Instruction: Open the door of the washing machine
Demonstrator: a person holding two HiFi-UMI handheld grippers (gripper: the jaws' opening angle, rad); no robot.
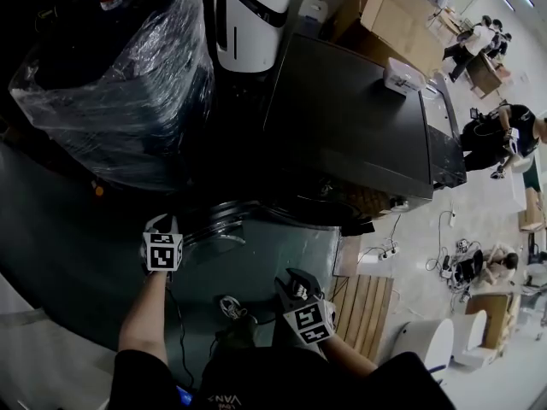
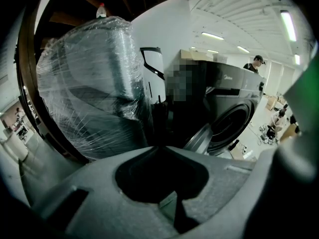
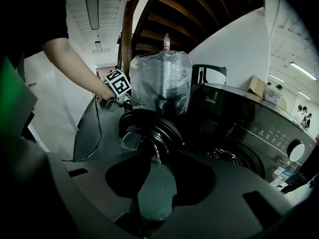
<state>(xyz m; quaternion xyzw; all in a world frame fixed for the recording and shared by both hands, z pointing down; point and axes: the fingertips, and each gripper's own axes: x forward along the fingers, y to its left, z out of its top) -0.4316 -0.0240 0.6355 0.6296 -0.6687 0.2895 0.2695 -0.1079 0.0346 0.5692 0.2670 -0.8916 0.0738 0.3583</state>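
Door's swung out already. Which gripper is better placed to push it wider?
Left, probably. The left gripper sits at the free rim of the door, jaws shut; the right gripper hangs back, jaws apart.

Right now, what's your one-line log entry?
washing machine door: swung open | left gripper: shut, empty | right gripper: open, empty

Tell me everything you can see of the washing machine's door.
The door is round: a thick dark ring around a bulging clear glass bowl, glossy. It stands swung wide open, away from the drum opening of the dark grey washing machine, on the side toward the plastic-wrapped appliance. The left gripper, jaws shut, is close by its outer edge; whether it touches the door cannot be told.
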